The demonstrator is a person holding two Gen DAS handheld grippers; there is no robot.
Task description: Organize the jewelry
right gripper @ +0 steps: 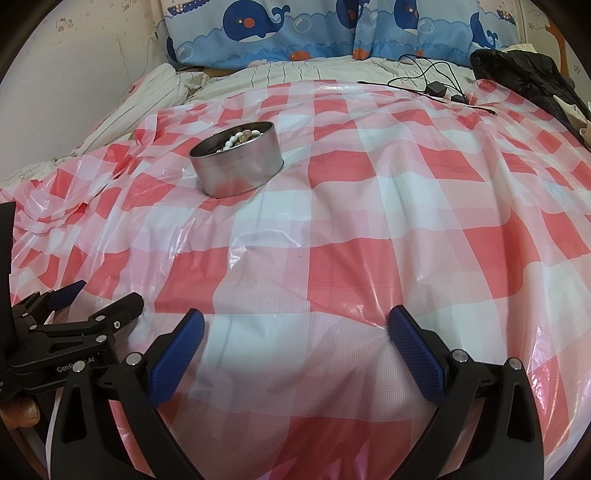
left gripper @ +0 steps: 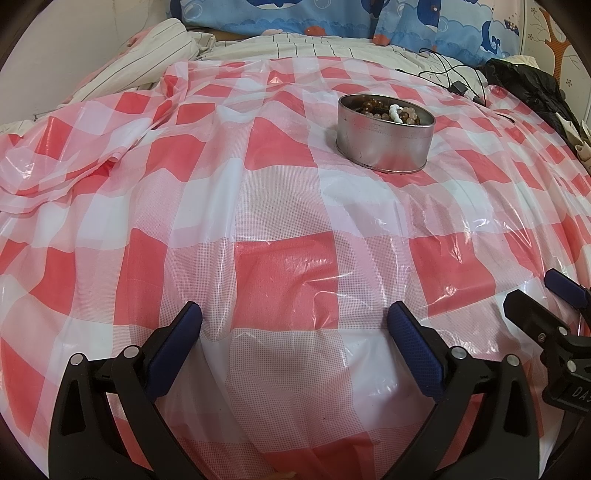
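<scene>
A round silver tin [left gripper: 384,140] stands on the red-and-white checked plastic sheet [left gripper: 284,266], holding brown and white bead bracelets [left gripper: 397,110]. In the right wrist view the tin [right gripper: 236,166] is at the upper left with its beads [right gripper: 240,138]. My left gripper [left gripper: 295,317] is open and empty, low over the sheet, well short of the tin. My right gripper [right gripper: 295,323] is open and empty too, near the front. Each gripper shows in the other's view, the right one [left gripper: 543,295] at the right edge, the left one [right gripper: 99,295] at the left edge.
A blue whale-print pillow [right gripper: 332,33] lies at the head of the bed. Black cables with a charger [right gripper: 436,86] and a black jacket [right gripper: 524,77] lie at the back right. A striped sheet [left gripper: 147,62] bunches at the back left by the wall.
</scene>
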